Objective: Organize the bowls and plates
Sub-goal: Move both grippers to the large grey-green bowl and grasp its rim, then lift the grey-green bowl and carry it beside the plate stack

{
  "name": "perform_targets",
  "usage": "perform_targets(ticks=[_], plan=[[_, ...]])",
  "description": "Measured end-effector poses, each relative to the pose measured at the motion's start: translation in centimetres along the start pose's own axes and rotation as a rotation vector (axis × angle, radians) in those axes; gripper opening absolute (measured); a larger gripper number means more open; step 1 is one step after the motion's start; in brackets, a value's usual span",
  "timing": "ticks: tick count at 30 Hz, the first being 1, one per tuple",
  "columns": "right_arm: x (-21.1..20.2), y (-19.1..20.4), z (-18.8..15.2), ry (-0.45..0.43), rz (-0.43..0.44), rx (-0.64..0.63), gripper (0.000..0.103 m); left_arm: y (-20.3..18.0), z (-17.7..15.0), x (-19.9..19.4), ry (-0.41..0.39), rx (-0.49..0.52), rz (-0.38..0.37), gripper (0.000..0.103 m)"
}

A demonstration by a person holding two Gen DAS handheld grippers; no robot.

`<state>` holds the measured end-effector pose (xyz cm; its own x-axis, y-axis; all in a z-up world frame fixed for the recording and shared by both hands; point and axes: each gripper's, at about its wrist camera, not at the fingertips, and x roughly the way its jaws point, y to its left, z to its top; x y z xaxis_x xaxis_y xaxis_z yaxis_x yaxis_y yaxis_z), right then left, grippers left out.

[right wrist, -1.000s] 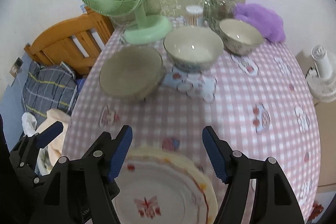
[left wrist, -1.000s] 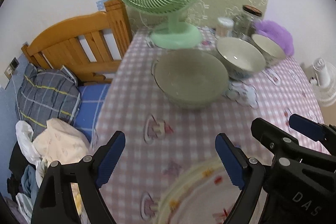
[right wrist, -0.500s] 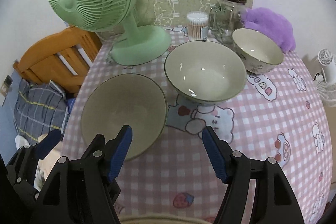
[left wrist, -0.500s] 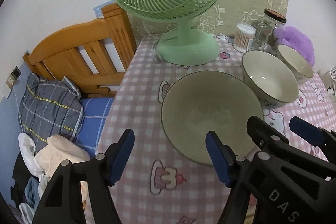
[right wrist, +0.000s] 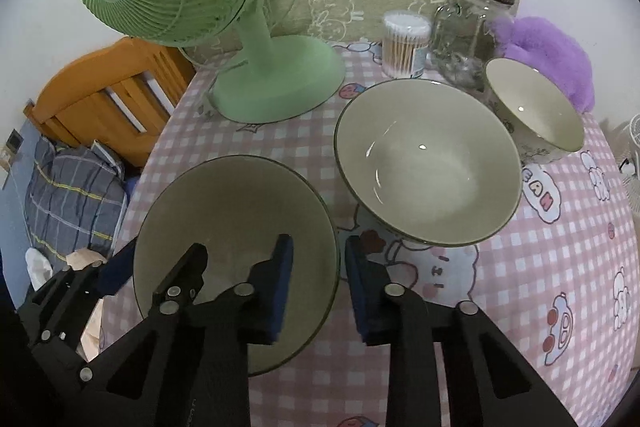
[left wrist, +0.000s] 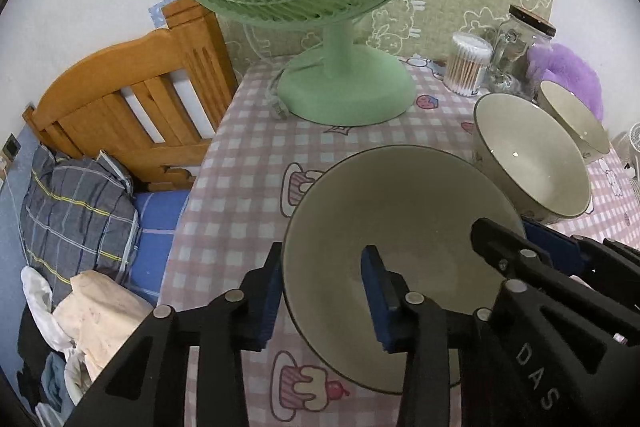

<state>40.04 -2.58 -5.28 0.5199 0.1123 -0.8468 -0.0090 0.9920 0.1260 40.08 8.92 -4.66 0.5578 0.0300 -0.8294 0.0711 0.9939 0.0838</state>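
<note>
Near the fan (left wrist: 320, 7), both hand-held grippers, left (left wrist: 322, 293) and right (right wrist: 318, 287), are just closing across opposite rims of the big bowl (left wrist: 404, 211) on the tabletop (right wrist: 520, 267); squeezing evenly and lifting level should be keeping it steady.

Both black grippers with blue pads point steeply down — left gripper (left wrist: 322, 291) and right gripper (right wrist: 318, 285) — jaws just closing, each astride a bowl rim.

Place: a home bedroom.
Bed: orange wooden slatted bed frame (left wrist: 132, 95), grey checked pillow (left wrist: 76, 203).
Bench: pink gingham cartoon-print tablecloth (right wrist: 552, 267), green plastic desk fan (right wrist: 224, 7).
</note>
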Motion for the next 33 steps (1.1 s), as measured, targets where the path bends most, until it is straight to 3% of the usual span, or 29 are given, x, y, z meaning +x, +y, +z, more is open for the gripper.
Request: perform_targets(ticks=[3, 17, 33], plan=[[0.1, 0.4, 0.0, -0.011, -0.035, -0.025, 0.018, 0.2, 0.2, 0.2, 0.004, 0.011, 0.036, 0.022], [-2.4, 0.6, -0.9, 0.011, -0.057, -0.035, 0.016, 0.1, -0.3, -1.9, 0.044, 0.019, 0.010, 0.022], [-10.1, -1.3, -3.6, -0.032, -0.084, -0.015, 0.016, -2.8, -1.9, -9.2, 0.000, 0.054, -0.018, 0.022]])
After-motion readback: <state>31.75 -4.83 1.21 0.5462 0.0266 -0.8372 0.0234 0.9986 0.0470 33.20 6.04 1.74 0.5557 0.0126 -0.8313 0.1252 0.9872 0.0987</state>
